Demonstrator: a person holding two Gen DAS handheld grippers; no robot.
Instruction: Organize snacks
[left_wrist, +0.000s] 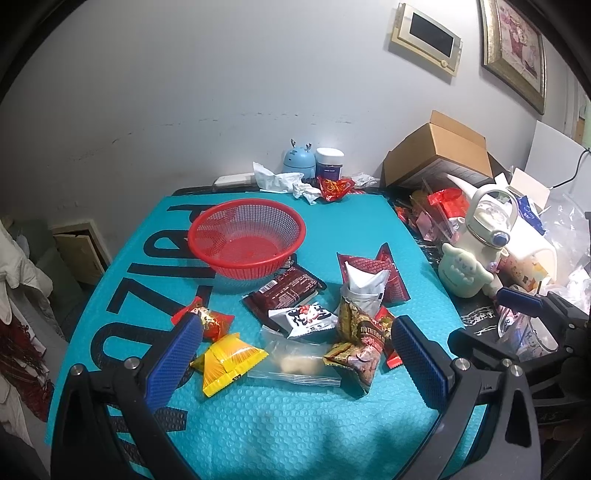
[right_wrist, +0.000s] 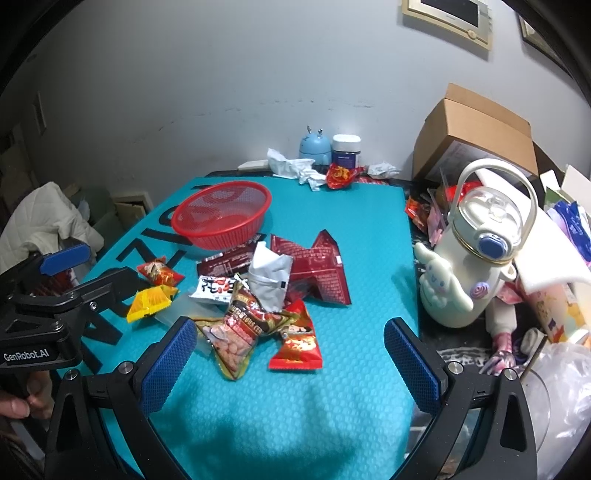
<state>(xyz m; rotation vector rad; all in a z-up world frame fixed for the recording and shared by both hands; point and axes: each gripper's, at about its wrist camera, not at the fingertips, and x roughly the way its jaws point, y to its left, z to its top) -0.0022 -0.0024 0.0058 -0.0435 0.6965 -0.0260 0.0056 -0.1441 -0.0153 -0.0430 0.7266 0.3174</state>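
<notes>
An empty red mesh basket (left_wrist: 246, 238) (right_wrist: 221, 215) sits on a teal mat (left_wrist: 295, 424) (right_wrist: 362, 295). In front of it lies a loose pile of snack packets: a yellow packet (left_wrist: 227, 360) (right_wrist: 149, 301), a dark brown bar (left_wrist: 284, 293), a white packet (left_wrist: 308, 319) (right_wrist: 216, 288), a clear bag (left_wrist: 295, 363), a peanut bag (left_wrist: 360, 345) (right_wrist: 240, 334), a grey pouch (left_wrist: 364, 286) (right_wrist: 267, 282) and a dark red bag (left_wrist: 384, 273) (right_wrist: 317, 264). My left gripper (left_wrist: 295, 365) is open above the pile's near edge. My right gripper (right_wrist: 291, 369) is open, holding nothing, over the mat.
A cream kettle-shaped bottle (right_wrist: 476, 251) (left_wrist: 487, 225) stands off the mat's right edge among clutter and a cardboard box (left_wrist: 439, 151) (right_wrist: 476, 133). A blue figurine (left_wrist: 297, 158), a jar (left_wrist: 330, 160), crumpled paper and a red wrapper (left_wrist: 334, 188) sit at the back by the wall.
</notes>
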